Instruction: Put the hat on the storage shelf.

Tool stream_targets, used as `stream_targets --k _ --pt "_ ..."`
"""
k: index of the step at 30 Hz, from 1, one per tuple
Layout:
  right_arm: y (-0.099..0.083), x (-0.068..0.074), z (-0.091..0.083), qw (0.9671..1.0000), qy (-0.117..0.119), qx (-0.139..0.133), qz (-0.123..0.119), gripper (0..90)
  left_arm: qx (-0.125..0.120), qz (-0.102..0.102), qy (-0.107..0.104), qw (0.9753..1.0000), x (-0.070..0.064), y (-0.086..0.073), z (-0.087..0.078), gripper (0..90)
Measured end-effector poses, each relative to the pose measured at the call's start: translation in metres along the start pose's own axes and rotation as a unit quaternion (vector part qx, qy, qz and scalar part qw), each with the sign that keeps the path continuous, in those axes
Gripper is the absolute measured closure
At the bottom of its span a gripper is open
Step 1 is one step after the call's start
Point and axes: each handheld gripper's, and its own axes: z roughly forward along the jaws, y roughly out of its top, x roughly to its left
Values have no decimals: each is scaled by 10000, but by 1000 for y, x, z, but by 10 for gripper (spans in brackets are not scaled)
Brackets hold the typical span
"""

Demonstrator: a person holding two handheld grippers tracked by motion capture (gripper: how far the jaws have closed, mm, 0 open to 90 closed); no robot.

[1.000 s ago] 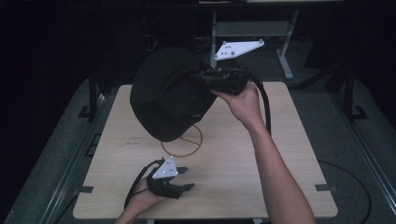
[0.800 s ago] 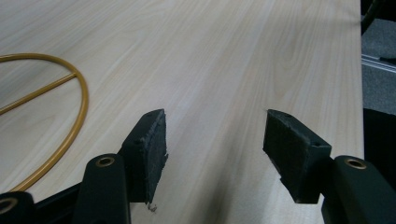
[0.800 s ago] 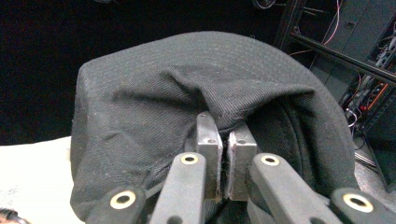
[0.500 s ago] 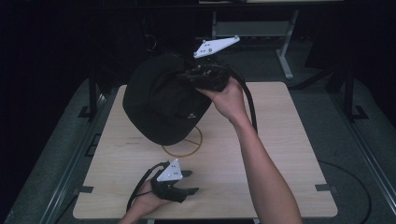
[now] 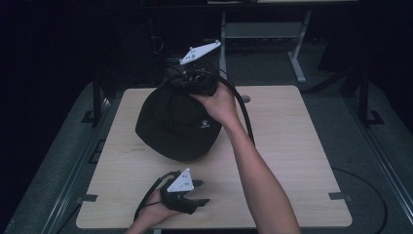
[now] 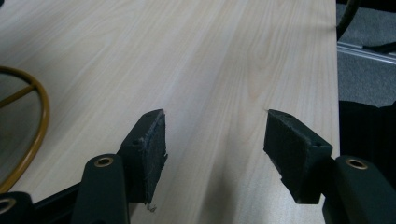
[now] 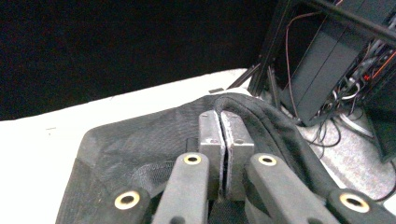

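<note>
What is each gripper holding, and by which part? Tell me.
The right gripper is shut on the black bag, pinching the fabric at its upper edge. The left gripper is open over the table, holding nothing.

Our right gripper [image 5: 187,80] is raised far ahead, jaws pressed together; our left gripper [image 5: 192,201] sits low, jaws apart.

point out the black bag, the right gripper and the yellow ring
black bag [image 5: 175,127]: high view, on the front of its fabric body.
right gripper [image 7: 226,140]: right gripper view, between its closed jaw tips, pinching the bag's edge.
yellow ring [image 6: 41,119]: left gripper view, on its curved rim at the left.
</note>
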Motion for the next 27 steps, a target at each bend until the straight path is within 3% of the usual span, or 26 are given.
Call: stream_targets --k 4,8,13,17,27 --pt "-3 1 12 9999 119 -12 97 844 -30 -13 -3 10000 -1 1 0 379" --pt "-4 0 11 9996 199 -55 206 729 -28 -22 13 10000 -1 0 -1 378" --pt "-9 -2 0 9995 201 -171 174 599 -6 -21 13 10000 -2 0 -1 374" --pt "-11 -4 -12 9982 309 -313 415 471 14 -22 63 10000 -2 0 -1 373" --pt "-23 -10 -41 9972 199 -508 518 387 35 -10 69 10000 -2 0 -1 370"
